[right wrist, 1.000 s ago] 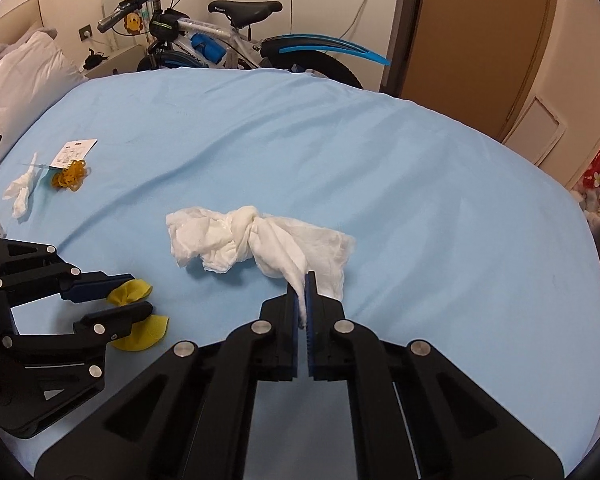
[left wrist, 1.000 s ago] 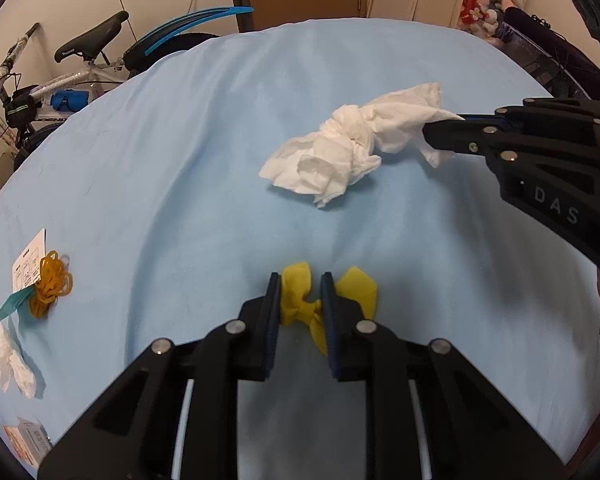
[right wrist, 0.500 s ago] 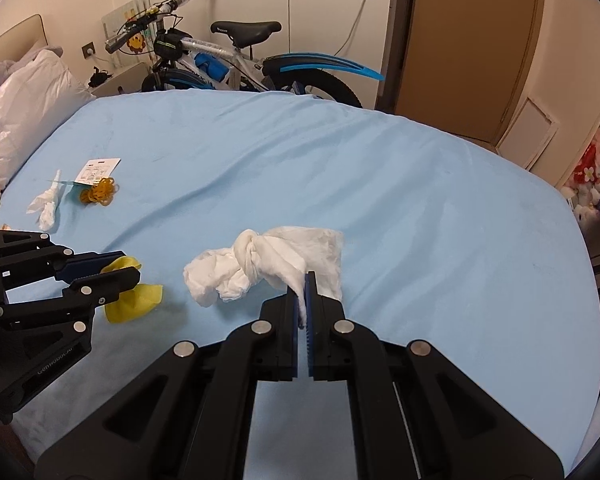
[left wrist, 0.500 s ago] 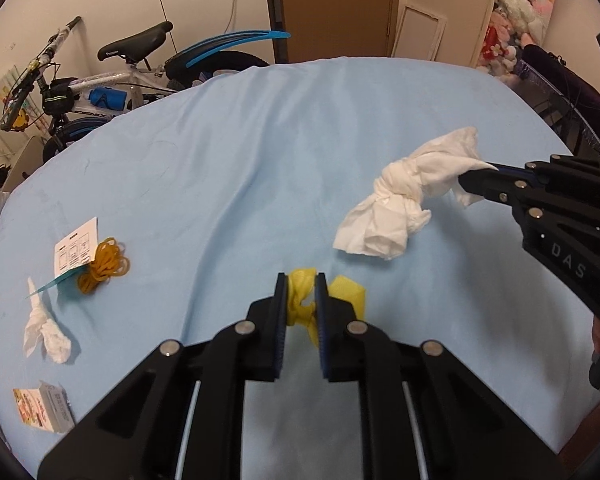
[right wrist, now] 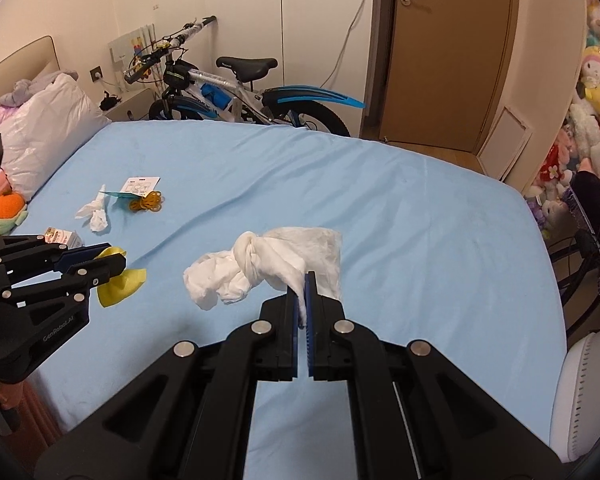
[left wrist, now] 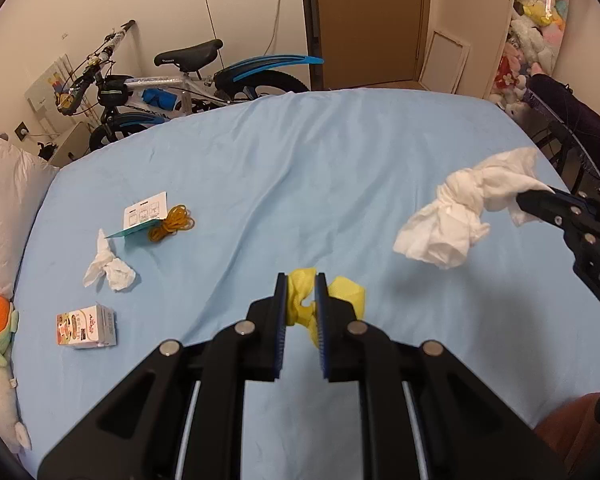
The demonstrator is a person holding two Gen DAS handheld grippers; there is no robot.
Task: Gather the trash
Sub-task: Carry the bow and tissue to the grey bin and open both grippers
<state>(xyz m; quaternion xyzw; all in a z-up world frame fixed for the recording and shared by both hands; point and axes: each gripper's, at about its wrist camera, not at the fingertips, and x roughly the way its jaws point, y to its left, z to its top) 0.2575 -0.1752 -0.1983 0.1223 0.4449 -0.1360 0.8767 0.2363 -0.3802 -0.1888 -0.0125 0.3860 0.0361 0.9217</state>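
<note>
Trash is in both your grippers, held above the bed [left wrist: 340, 152]. Your left gripper [left wrist: 301, 280] is clamped on a yellow scrap [left wrist: 300, 304], which sticks out past the fingertips. Your right gripper [right wrist: 303, 280] is closed tight on one end of a knotted white tissue [right wrist: 260, 264], and the rest of the tissue hangs in the air off to the left of the fingertips. More trash lies on the blue sheet to the left: a small tissue [left wrist: 108, 270], a paper tag [left wrist: 145, 216] touching a coil of orange bands [left wrist: 174, 222], and a small carton [left wrist: 86, 326] nearer the bed's edge. A bike [right wrist: 228, 88] stands beyond the bed.
</note>
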